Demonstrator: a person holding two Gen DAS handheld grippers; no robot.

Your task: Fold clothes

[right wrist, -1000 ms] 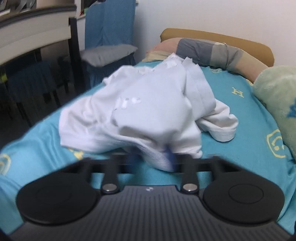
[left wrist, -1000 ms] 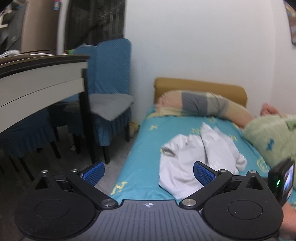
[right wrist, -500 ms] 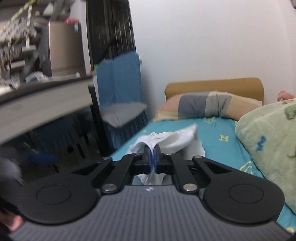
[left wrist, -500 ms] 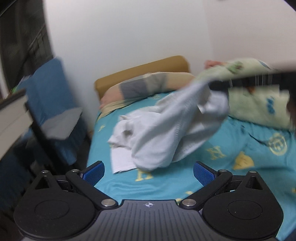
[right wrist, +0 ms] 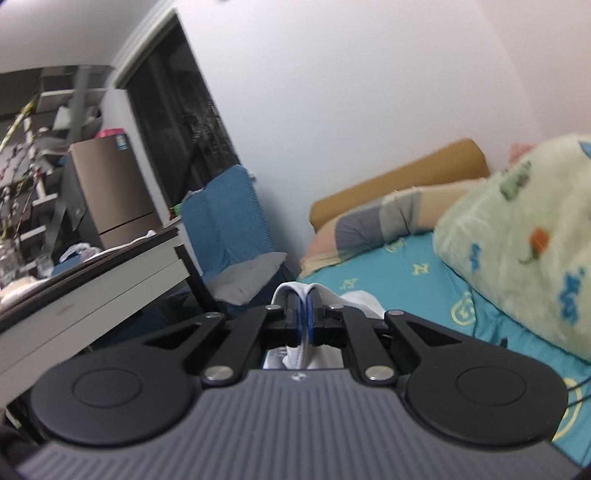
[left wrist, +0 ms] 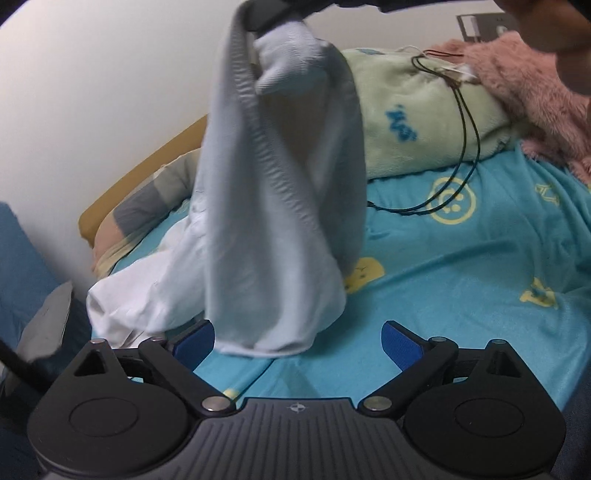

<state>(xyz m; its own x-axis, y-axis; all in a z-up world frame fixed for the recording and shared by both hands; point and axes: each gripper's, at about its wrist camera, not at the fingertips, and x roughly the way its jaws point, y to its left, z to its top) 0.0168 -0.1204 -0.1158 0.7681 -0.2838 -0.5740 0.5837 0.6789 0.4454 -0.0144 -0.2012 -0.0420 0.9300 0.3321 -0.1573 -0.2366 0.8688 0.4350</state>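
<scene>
A white garment (left wrist: 273,206) hangs in a long drape over the teal bed sheet (left wrist: 461,280), its lower end still on the bed. At the top of the left wrist view the dark tips of my right gripper (left wrist: 266,14) pinch its upper edge. My left gripper (left wrist: 297,338) stands open low over the sheet, and the garment's hanging hem dips just ahead of the gap, closer to the left pad. In the right wrist view my right gripper (right wrist: 303,314) is shut on a fold of the white garment (right wrist: 314,291), which bulges over and below the blue pads.
A green fleece blanket (left wrist: 424,110) and a pink one (left wrist: 524,96) lie along the wall side, with a black cord (left wrist: 458,173) trailing onto the sheet. A striped pillow (right wrist: 380,221) rests against the headboard. Beside the bed stand a blue-covered chair (right wrist: 229,221) and a table (right wrist: 92,288).
My right gripper closed on the white garment and lifted it off the bed until it hangs. My left gripper swung from the bedside over the sheet, dropped and rolled, staying open.
</scene>
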